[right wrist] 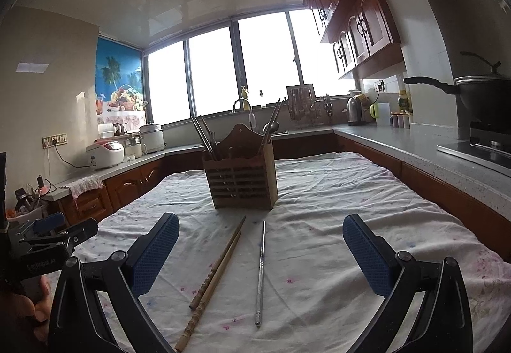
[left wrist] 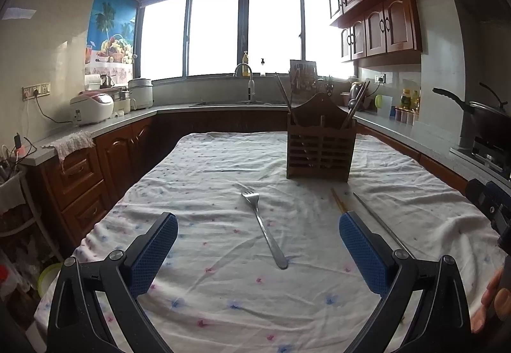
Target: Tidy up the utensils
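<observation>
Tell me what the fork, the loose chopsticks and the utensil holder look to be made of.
Fork: apparently stainless steel, by its bright silver shine.
Brown chopsticks: likely wood or bamboo, matte tan with ringed carving at the thick ends.
Single thin chopstick: probably metal, grey and reflective.
Utensil holder: seemingly dark-stained wood with a slatted front.

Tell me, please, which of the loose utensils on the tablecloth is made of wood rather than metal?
The pair of wooden chopsticks, lying left of the single metal chopstick. They are brown with carved ends; the chopstick and the fork are shiny steel.
</observation>
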The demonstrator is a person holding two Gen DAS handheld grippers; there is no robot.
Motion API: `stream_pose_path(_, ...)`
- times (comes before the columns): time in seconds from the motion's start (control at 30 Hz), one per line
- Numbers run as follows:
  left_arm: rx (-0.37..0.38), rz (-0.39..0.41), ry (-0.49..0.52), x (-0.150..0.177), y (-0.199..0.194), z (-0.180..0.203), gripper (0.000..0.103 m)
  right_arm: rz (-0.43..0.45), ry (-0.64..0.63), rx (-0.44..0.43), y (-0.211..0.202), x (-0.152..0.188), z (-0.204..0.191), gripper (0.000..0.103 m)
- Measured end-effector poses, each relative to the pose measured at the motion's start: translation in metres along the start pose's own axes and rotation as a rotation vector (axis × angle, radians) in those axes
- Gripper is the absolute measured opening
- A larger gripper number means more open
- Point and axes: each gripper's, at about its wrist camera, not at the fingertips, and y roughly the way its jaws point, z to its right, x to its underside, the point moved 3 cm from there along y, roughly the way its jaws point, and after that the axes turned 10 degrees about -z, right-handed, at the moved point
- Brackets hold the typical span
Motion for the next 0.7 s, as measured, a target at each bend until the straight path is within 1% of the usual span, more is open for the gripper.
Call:
stream_pose_path(0.2,0.002,0.002,0.002,0.0,0.001,0.003,0.102,0.006,-0.019,-0.01,-0.003,-0.001,-0.007,0.103)
stream_pose_path(0.7,0.014,-0.019,-0.01,-0.001,0.004,0.004,0.102,-0.032,-0.038,-0.028,0.005,0.001,-0.015,0.103)
